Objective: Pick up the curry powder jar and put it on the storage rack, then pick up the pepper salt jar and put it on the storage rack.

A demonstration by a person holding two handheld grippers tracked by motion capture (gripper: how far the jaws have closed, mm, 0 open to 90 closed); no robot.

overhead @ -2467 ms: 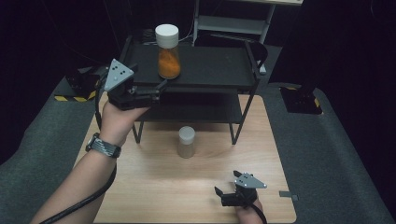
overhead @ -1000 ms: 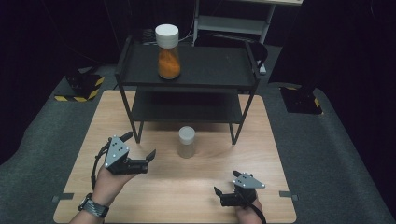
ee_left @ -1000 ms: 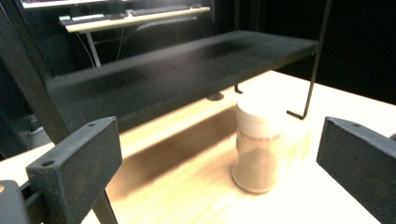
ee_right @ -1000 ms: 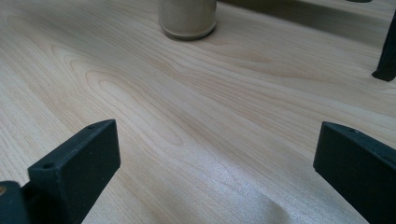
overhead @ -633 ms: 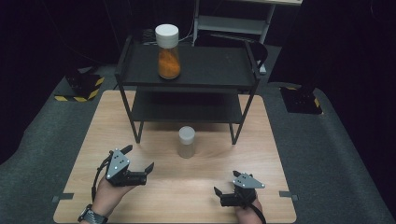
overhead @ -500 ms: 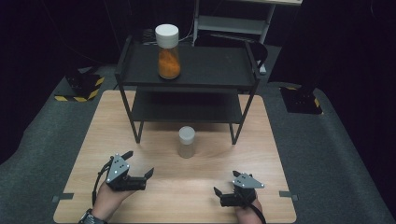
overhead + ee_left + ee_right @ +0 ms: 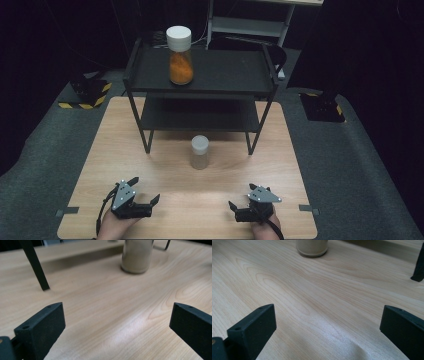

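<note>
Here the left gripper [image 7: 146, 192] rests low at the near left part of the wooden table [image 7: 125, 150], its jaws spread wide with nothing between them; the left gripper view shows the two black jaws far apart over bare wood grain. The right gripper [image 7: 241, 197] sits at the near right part of the table, likewise with its jaws wide apart and empty, and the right gripper view shows the same open gap above the tabletop. Both are held by hands that come in from the bottom edge of the high view, and the two grippers lie well apart from each other. Between them and farther up the table stands a small jar [image 7: 200, 152] with a white lid and pale contents, upright on the wood just in front of the black shelf [image 7: 220, 75]. It is near neither gripper; in the left gripper view the small jar [image 7: 137, 255] appears ahead and to the right of centre, beside a shelf leg [image 7: 35, 265], and in the right gripper view its base [image 7: 312, 247] appears ahead and left of centre. On the top level of the shelf, towards its left side, stands a taller jar [image 7: 180, 48] with a white lid and orange contents, upright.
</note>
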